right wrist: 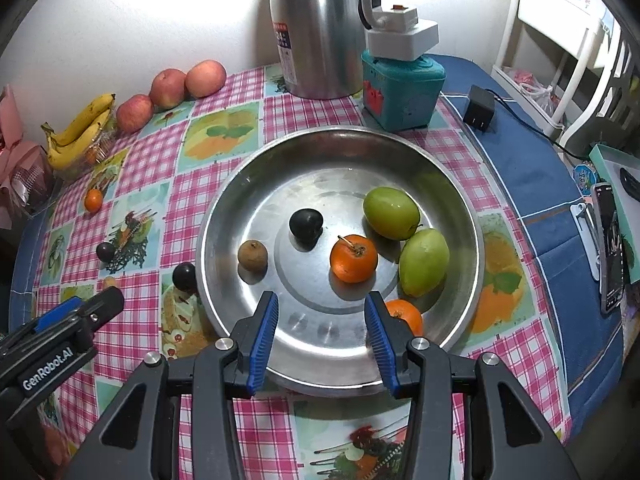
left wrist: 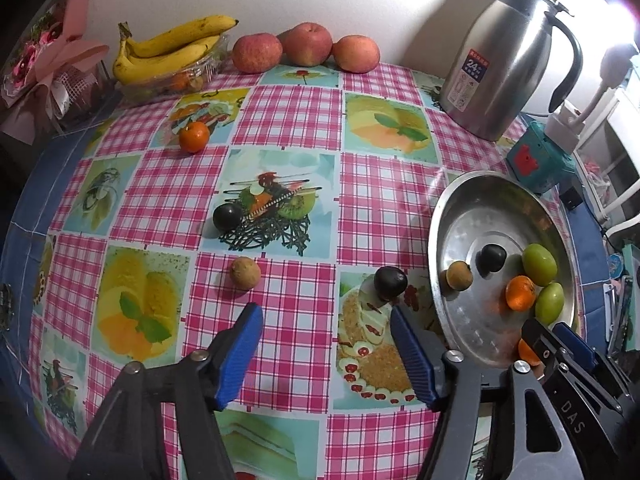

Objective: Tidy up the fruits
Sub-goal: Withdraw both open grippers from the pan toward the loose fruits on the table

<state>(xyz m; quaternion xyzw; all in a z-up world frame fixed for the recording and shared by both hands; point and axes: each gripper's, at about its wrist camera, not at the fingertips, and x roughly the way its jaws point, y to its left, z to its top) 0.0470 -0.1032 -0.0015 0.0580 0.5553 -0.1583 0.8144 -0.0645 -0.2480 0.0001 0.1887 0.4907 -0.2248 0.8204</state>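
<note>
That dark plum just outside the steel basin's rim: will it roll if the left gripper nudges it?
Probably: the dark plum looks round and sits free on the flat tablecloth. Its skin looks smooth, so it may slip between the left gripper's open pads.

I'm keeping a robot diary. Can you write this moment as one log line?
round steel pan: six small fruits inside | left gripper: open, empty, above checked tablecloth | right gripper: open, empty, over pan
</note>
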